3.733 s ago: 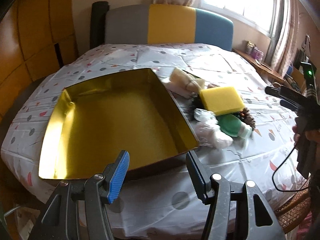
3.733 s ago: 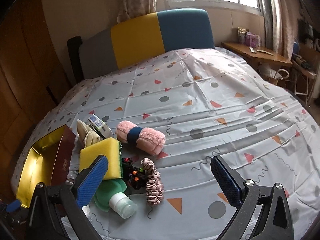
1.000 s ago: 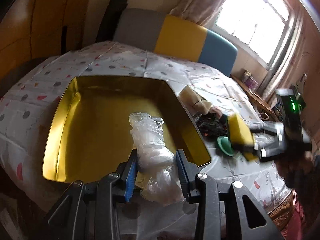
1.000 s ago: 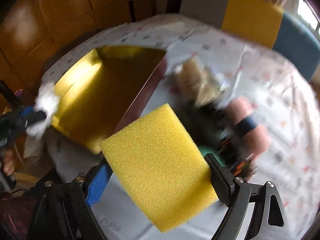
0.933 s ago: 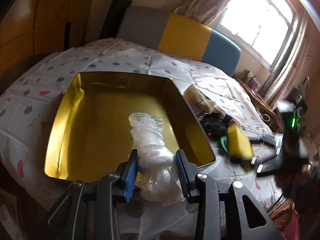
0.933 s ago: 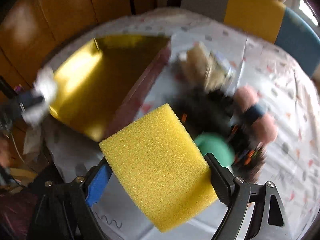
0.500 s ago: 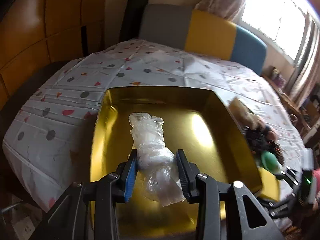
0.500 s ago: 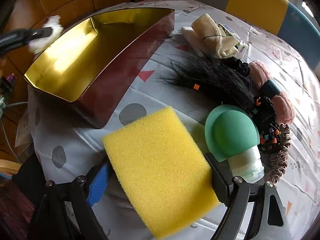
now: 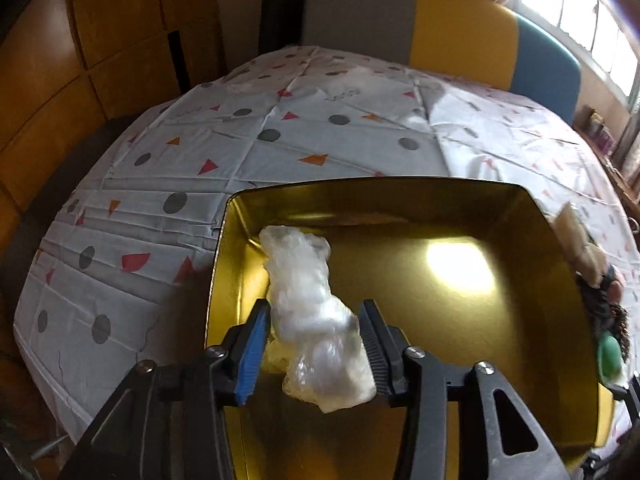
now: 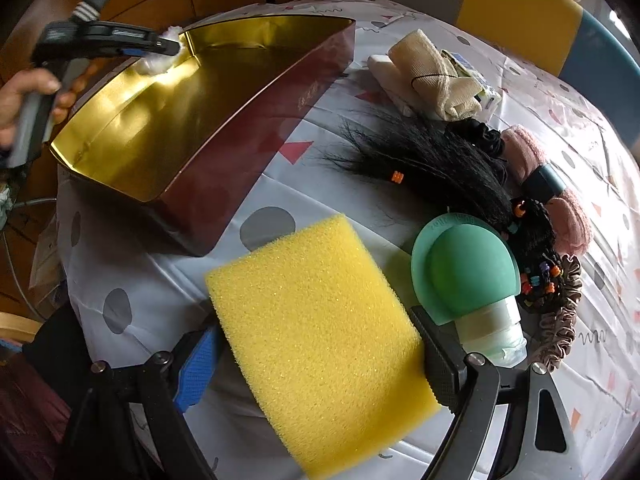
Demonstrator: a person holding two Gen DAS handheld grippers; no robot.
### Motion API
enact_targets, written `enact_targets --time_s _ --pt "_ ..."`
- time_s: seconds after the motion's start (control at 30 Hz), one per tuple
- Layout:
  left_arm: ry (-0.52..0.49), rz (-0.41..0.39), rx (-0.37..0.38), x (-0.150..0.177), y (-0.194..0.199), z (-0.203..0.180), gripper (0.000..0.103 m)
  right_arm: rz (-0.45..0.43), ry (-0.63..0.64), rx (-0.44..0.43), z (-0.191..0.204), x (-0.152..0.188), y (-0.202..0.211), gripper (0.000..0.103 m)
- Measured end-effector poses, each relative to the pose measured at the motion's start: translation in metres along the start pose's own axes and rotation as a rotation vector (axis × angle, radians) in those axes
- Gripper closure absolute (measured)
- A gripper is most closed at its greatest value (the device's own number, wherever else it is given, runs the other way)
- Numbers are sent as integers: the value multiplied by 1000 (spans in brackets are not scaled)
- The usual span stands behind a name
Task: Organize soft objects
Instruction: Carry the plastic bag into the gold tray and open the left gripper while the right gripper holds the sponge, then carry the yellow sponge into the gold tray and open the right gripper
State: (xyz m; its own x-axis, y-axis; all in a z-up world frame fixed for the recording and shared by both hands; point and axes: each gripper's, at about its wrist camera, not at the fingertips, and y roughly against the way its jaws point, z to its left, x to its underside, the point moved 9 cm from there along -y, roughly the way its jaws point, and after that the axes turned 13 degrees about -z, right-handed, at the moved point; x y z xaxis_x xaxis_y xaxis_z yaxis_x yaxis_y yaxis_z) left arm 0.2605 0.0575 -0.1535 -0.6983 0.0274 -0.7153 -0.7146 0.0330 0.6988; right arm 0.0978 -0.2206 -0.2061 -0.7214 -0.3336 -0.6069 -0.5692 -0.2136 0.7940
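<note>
My left gripper point(image 9: 312, 344) is shut on a crumpled clear plastic bag point(image 9: 308, 304) and holds it over the near left corner of the gold-lined box point(image 9: 440, 200). In the right wrist view the left gripper point(image 10: 160, 50) and the bag point(image 10: 160, 62) show at the box's point(image 10: 240, 120) far corner. My right gripper point(image 10: 320, 364) is shut on a yellow sponge point(image 10: 320, 336) above the bed, just right of the box's dark red wall.
On the patterned sheet point(image 10: 272, 220) right of the box lie a green-capped bottle point(image 10: 468, 272), black hair piece point(image 10: 440, 164), pink rolled towel point(image 10: 552, 196), beige cloth bundle point(image 10: 436, 76) and scrunchies point(image 10: 560, 320). A headboard point(image 9: 440, 28) stands behind.
My left gripper has carried the plastic bag further over the box, toward its left side. My right gripper with the sponge has held nearly still beside the box.
</note>
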Motion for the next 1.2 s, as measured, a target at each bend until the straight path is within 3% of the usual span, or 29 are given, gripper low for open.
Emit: enact_targets --time_s 0.1,0.13,0.37,0.47,0.67,1.2 --pt "35 -9 -1 0 0 2 21 0 -4 -3 0 0 0 15" --pt "44 -19 3 -1 3 2 19 1 -4 -4 0 0 0 15" --pt "86 -130 -57 5 69 -1 20 -4 2 1 1 -1 -1 15" --pt "66 -195 -57 14 108 -15 20 -10 3 5 1 -1 0 16" --pt "86 -248 -41 35 156 -34 20 -16 7 16 0 -2 0 17" --pt "111 -259 -85 69 186 -29 20 -25 -25 30 -2 -1 -1 17"
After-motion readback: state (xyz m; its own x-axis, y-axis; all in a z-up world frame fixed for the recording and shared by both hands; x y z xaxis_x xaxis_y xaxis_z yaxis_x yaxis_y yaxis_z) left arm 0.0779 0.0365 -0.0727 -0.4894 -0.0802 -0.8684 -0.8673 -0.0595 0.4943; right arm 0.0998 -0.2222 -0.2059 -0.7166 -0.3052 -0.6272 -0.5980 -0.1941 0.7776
